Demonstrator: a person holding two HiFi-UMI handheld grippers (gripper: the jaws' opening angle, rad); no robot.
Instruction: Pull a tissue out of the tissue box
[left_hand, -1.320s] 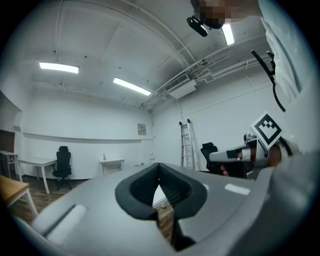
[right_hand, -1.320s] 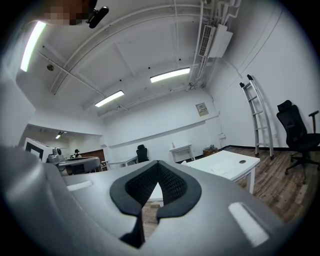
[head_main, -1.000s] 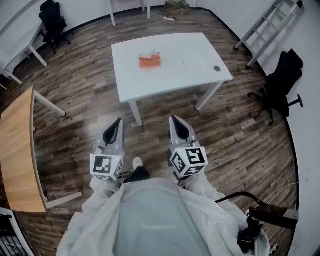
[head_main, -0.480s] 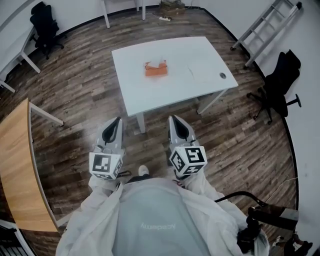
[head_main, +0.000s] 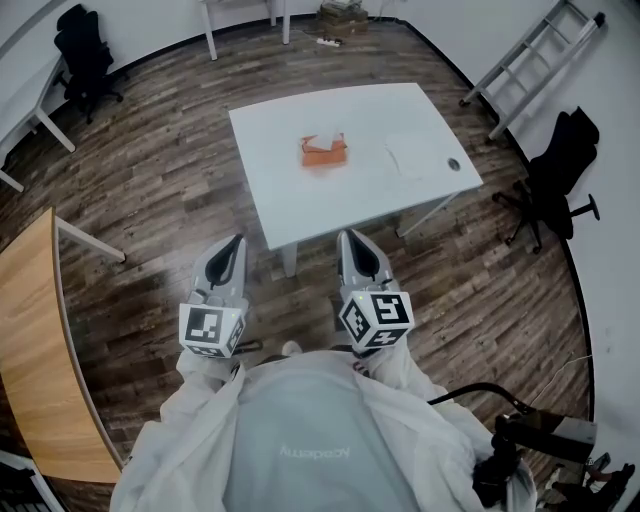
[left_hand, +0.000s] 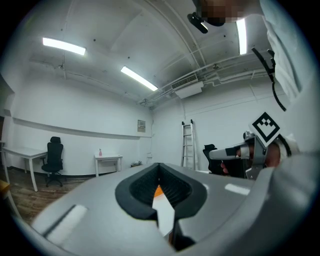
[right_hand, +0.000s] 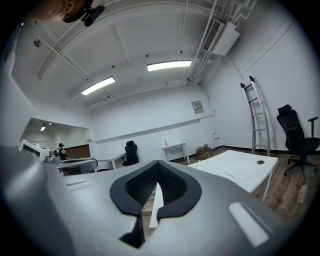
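1. Person stands on the wood floor at the bottom centre of the head view, a gripper in each hand, both pointing up-frame toward the white table (head_main: 400, 105).
2. Left gripper (head_main: 236, 243): jaws closed, tips meeting, nothing between them. Same reading in its own view (left_hand: 160, 166).
3. Right gripper (head_main: 348, 240): jaws likewise together and empty, tips touching in its own view (right_hand: 158, 163).
4. Both grippers are short of the table's near edge and well apart from the box.
5. Orange tissue box (head_main: 325, 153) sits on the table, left of the tabletop's centre, with a white tissue (head_main: 322, 141) poking out of its top.
6. Left gripper view: a sliver of orange (left_hand: 158, 191) shows through the gap behind the closed tips.
7. Surroundings: ladder (head_main: 530, 70) leaning at upper right, black office chair (head_main: 560, 170) at right, wooden desk (head_main: 30, 340) along the left edge.
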